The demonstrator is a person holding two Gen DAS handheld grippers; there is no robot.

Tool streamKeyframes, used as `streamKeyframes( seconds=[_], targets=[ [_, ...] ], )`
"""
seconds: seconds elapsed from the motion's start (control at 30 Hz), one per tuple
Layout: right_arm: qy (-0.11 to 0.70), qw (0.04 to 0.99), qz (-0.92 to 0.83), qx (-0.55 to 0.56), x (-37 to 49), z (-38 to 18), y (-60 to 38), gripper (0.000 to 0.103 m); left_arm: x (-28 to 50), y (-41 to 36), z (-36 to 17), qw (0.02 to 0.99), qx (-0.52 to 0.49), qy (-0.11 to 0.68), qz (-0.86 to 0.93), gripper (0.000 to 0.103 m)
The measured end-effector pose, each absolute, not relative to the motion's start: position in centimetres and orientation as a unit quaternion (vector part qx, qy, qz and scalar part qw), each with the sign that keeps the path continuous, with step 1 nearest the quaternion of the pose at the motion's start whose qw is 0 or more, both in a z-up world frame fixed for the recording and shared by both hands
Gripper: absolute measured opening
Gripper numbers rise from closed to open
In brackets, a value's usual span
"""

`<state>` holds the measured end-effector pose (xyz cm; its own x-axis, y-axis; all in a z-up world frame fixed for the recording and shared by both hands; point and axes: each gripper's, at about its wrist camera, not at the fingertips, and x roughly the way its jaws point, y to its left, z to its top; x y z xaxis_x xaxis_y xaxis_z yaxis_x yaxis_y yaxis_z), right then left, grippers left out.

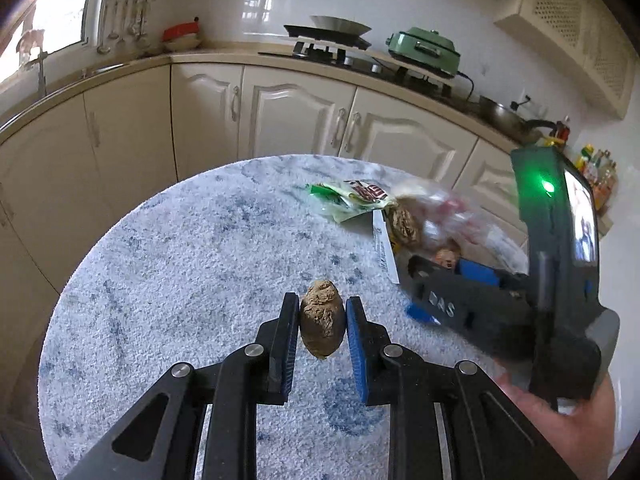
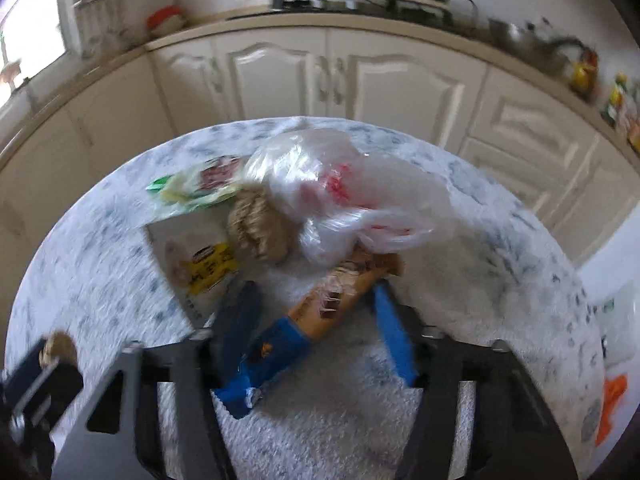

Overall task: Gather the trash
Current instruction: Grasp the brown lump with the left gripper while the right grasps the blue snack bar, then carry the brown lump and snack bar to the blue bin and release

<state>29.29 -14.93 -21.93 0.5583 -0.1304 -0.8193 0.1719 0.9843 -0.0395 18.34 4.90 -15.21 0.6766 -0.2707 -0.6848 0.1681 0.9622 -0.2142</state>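
Note:
My left gripper (image 1: 322,302) is shut on a brown crumpled paper ball (image 1: 322,328) and holds it just above the round table (image 1: 180,280). My right gripper (image 2: 312,292) is low over the trash pile. A blue-and-orange snack wrapper (image 2: 320,308) lies slantwise between its fingers and touches both pads, though the view is blurred. In the left wrist view the right gripper (image 1: 440,292) sits to the right, with a hand under it. In the pile are a second paper ball (image 2: 258,228), a clear plastic bag (image 2: 340,192), a green-and-white wrapper (image 2: 192,188) and a white-and-yellow packet (image 2: 196,256).
The table carries a fuzzy blue-speckled white cover. Cream kitchen cabinets (image 1: 296,120) curve close behind it, with a stove and a green cooker (image 1: 424,50) on the counter. Something orange (image 2: 612,400) lies past the table's right edge.

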Motion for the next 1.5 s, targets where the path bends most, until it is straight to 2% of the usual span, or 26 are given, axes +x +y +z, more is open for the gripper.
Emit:
streamKeyframes(
  seconds=[0.1,0.2,0.6,1.03,1.5],
  targets=[
    [0.462,0.885,-0.054,0.01,27.7,-21.8,-15.2,0.033,17.9,5.1,-15.3,0.912,-0.068,0.385,-0.122,0.02],
    [0.463,0.886,-0.015,0.016,26.1,-21.7,-16.0,0.02,17.4,5.1,-15.4,0.912,-0.072,0.384,-0.121,0.02],
    [0.449,0.89,0.035,0.065,20.4,-20.7,-17.7,0.019,14.4,3.2,-13.9,0.918,-0.063,0.369,-0.131,0.02],
    [0.387,0.915,0.044,0.107,14.6,-14.8,-22.5,0.019,10.6,-0.5,-9.6,0.933,-0.041,0.319,-0.165,0.02],
    [0.31,0.94,-0.009,0.139,8.1,-8.6,-30.5,0.019,6.6,-8.3,-5.3,0.933,0.003,0.268,-0.239,0.02]
  ],
)
